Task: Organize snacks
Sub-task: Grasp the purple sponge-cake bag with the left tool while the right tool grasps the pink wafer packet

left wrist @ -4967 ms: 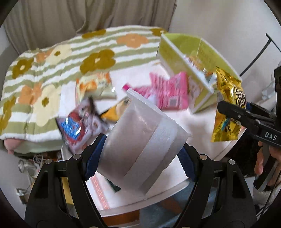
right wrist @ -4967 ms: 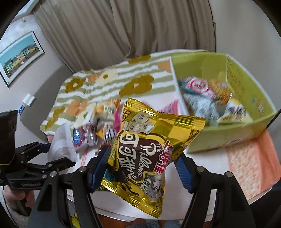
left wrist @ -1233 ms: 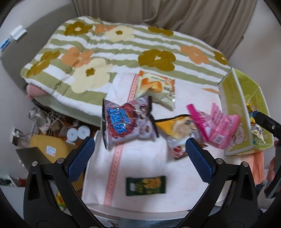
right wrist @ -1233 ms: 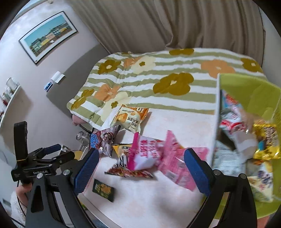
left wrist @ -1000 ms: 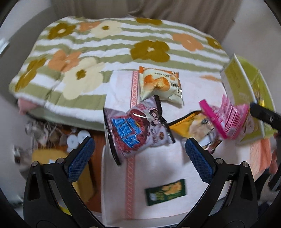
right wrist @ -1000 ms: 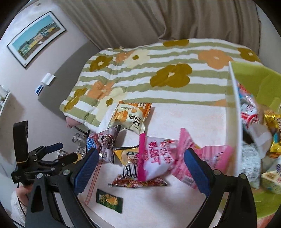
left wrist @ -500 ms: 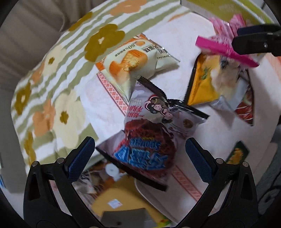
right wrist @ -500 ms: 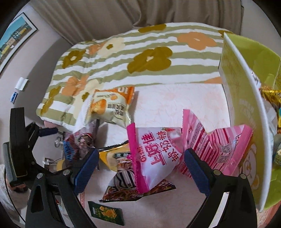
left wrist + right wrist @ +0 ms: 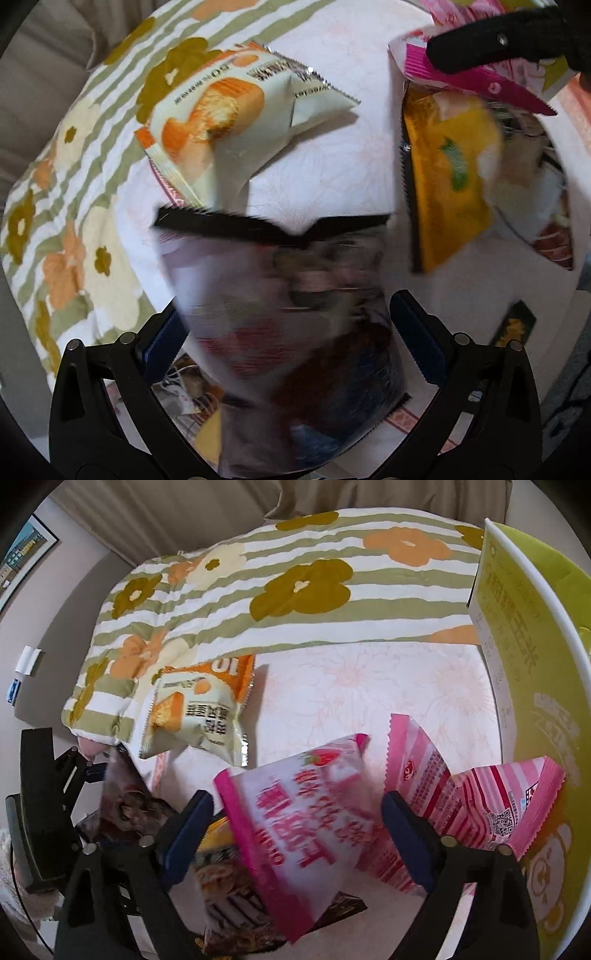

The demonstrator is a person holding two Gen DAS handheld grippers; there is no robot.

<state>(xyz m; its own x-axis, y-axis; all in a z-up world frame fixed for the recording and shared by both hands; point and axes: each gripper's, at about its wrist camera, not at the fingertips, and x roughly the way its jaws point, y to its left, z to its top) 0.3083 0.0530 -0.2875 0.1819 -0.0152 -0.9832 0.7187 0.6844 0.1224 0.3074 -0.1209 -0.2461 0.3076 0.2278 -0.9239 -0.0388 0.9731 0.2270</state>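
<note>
Curtains and a flowered, striped quilt (image 9: 295, 590) back the small desk (image 9: 369, 686) with its pale cloth, where the loose snacks lie. I judge the step in hand to be a double pick-up. My right claw (image 9: 297, 834) is closing around the pink strawberry bag (image 9: 295, 812), which stands between the jaws near the desk's front edge; the pads do not yet press it. My left claw (image 9: 280, 339) straddles the dark-topped purple bag (image 9: 288, 332) at the desk's left edge. The picture is too blurred to say whether its pads press the bag, so I cannot tell its grip.

Next, I think, both need a firm pinch and then a lift toward the green box (image 9: 535, 701) at the desk's right edge. A second pink striped packet (image 9: 480, 801) leans against the box wall, just beside my right claw. A yellow bag (image 9: 450, 177) lies partly under the strawberry bag and may drag along. The orange cake packet (image 9: 199, 709) rests at the back edge, and a small green packet (image 9: 515, 325) sits at the front.
</note>
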